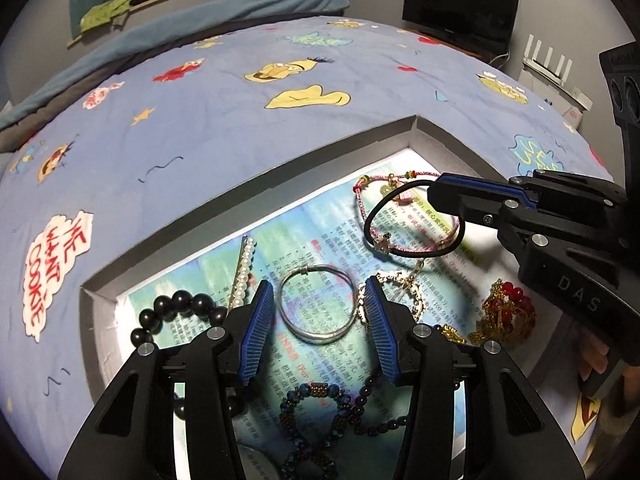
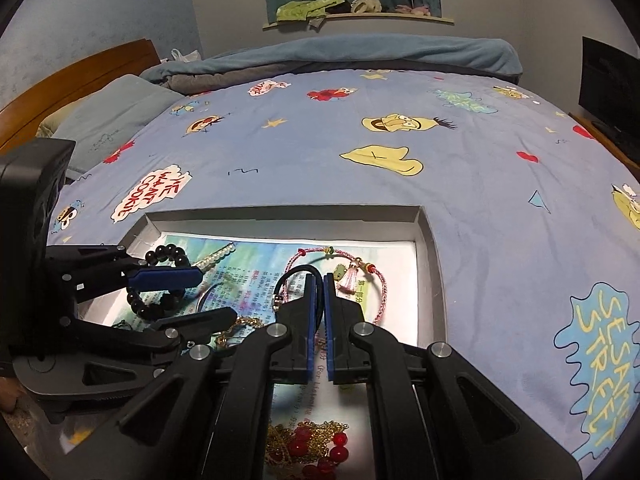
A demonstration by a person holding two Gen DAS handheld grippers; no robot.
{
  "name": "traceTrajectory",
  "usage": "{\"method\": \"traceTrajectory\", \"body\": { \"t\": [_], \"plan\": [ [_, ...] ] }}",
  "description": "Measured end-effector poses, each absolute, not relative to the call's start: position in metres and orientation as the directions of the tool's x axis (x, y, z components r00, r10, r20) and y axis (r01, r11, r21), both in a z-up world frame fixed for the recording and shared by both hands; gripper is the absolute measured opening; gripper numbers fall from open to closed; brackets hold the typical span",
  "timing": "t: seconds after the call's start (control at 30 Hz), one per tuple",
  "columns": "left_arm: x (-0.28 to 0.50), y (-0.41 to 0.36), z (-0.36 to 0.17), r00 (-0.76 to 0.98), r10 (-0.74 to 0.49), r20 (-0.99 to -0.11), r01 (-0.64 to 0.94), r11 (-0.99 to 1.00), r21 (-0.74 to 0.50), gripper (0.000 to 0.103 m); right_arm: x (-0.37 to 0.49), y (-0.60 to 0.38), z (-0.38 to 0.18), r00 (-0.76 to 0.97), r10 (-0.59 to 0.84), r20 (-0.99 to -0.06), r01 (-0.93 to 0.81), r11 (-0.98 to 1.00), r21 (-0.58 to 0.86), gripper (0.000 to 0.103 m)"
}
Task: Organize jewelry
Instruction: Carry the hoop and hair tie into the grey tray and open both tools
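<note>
A grey box tray [image 1: 248, 168] on the bed holds jewelry on printed paper. My left gripper [image 1: 318, 296] is open, its blue pads on either side of a silver bangle [image 1: 316, 306]. My right gripper [image 2: 319, 280] is shut on a black elastic hair tie [image 1: 400, 224], lifted above a pink braided bracelet [image 1: 370, 210]. The hair tie [image 2: 290, 274] also shows in the right wrist view, with the pink bracelet [image 2: 380, 292] behind it. A black bead bracelet [image 1: 180, 304], a pearl hair clip [image 1: 245, 272] and a red and gold piece [image 1: 506, 312] lie nearby.
A dark blue bead chain [image 1: 320, 412] lies near the tray's front. The blue cartoon bedsheet [image 1: 200, 120] surrounds the tray [image 2: 434, 264]. A dark monitor [image 1: 460, 8] and a white router [image 1: 548, 64] stand beyond the bed. A folded blanket [image 2: 360, 52] lies at the head.
</note>
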State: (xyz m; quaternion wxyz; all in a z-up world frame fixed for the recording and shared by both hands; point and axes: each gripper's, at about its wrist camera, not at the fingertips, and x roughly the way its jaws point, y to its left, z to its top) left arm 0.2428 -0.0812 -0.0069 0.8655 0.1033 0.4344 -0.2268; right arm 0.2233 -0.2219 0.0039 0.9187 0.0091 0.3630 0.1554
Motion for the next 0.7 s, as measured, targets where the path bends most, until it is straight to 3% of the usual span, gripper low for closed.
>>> {"method": "traceTrajectory", "body": {
  "t": [0.13, 0.27, 0.43, 0.7],
  "plan": [
    [0.240, -0.081, -0.005, 0.530, -0.303, -0.792, 0.483, 0.876, -0.012, 0.050, 0.220, -0.225, 0.006, 0.689, 0.296, -0.661, -0.279, 0.951, 0.135, 0.010],
    [0.232, -0.076, 0.001, 0.555, -0.299, -0.776, 0.467, 0.884, -0.007, 0.054, 0.212, -0.230, 0.010, 0.703, 0.286, -0.651, -0.265, 0.955, 0.134, 0.028],
    [0.212, -0.065, 0.015, 0.599, -0.297, -0.743, 0.449, 0.894, 0.005, 0.063, 0.195, -0.241, 0.020, 0.723, 0.278, -0.633, -0.246, 0.959, 0.140, 0.031],
    [0.166, -0.032, 0.031, 0.651, -0.296, -0.699, 0.407, 0.913, -0.007, 0.063, 0.156, -0.253, 0.034, 0.740, 0.275, -0.614, -0.235, 0.961, 0.147, 0.031]
  ]
}}
